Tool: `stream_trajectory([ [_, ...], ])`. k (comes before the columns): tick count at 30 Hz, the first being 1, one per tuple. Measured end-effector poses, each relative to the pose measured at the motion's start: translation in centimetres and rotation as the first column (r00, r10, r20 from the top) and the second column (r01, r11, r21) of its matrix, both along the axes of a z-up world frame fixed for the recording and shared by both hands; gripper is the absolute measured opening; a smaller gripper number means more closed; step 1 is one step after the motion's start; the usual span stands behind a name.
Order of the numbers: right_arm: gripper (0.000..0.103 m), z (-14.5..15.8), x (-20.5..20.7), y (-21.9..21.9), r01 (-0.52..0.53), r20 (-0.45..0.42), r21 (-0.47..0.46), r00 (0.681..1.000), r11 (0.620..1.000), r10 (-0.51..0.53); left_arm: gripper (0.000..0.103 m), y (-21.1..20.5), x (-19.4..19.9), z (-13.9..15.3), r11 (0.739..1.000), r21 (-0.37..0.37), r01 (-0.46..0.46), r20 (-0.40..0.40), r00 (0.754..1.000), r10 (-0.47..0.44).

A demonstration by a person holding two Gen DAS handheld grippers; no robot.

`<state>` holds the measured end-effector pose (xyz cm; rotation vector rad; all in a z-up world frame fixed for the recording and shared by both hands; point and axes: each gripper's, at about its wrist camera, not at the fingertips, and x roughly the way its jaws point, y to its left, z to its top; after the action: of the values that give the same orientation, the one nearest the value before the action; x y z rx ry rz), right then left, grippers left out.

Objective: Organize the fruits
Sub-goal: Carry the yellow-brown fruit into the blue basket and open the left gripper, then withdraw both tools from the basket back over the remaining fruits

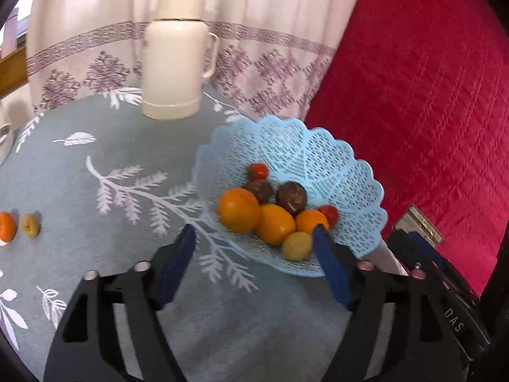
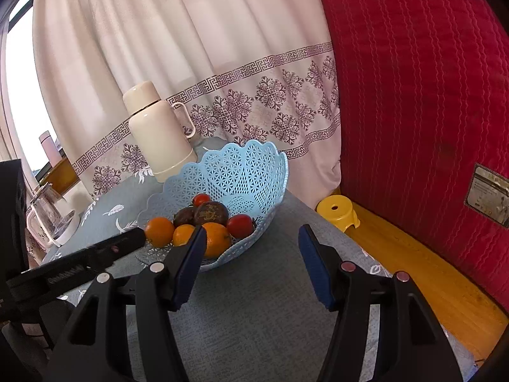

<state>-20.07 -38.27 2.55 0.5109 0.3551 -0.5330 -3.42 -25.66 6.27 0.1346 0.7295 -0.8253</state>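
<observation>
A light blue lattice basket (image 1: 334,162) sits on the table and holds oranges (image 1: 238,210), dark passion fruits (image 1: 291,197), small red tomatoes (image 1: 258,171) and a yellow fruit (image 1: 296,245). My left gripper (image 1: 254,235) is open and empty, just above the basket's near rim. An orange (image 1: 6,226) and a small yellow-brown fruit (image 1: 31,224) lie on the cloth at far left. In the right wrist view the basket (image 2: 241,172) is ahead left, and my right gripper (image 2: 251,238) is open and empty, near its right side. The left gripper (image 2: 127,243) reaches in from the left.
A cream thermos jug (image 1: 173,57) stands behind the basket. A glass pitcher (image 2: 47,216) stands at the table's left. A red quilted mattress (image 2: 413,95) leans at the right, with a yellow stool (image 2: 337,211) below it. The grey-blue leaf-print tablecloth (image 1: 127,146) covers the round table.
</observation>
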Motion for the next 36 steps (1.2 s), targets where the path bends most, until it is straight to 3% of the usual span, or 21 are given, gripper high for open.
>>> stream_trajectory([
  [5,0.06,-0.1,0.0,0.0,-0.004,-0.003,-0.003,1.0,1.0,0.004,0.094,1.7,0.5,0.6,0.997,-0.017,-0.077,0.064,0.995,0.077],
  [9,0.06,-0.1,-0.1,0.1,-0.004,-0.006,-0.009,1.0,1.0,0.004,0.095,2.8,0.7,0.8,0.989,0.02,-0.145,0.146,0.979,0.141],
  [22,0.061,0.5,0.3,1.2,-0.012,-0.034,-0.061,0.999,0.998,0.01,0.095,7.2,3.1,1.2,0.966,-0.006,-0.258,0.115,0.96,0.257],
  [26,0.066,0.8,0.3,1.5,-0.02,-0.032,-0.061,0.999,0.998,0.019,0.098,8.8,3.9,1.2,0.953,-0.018,-0.302,0.102,0.948,0.302],
  [36,0.066,1.5,2.4,4.4,-0.144,-0.045,-0.084,0.989,0.986,0.141,0.1,12.7,5.9,1.3,0.917,-0.024,-0.397,0.108,0.911,0.398],
])
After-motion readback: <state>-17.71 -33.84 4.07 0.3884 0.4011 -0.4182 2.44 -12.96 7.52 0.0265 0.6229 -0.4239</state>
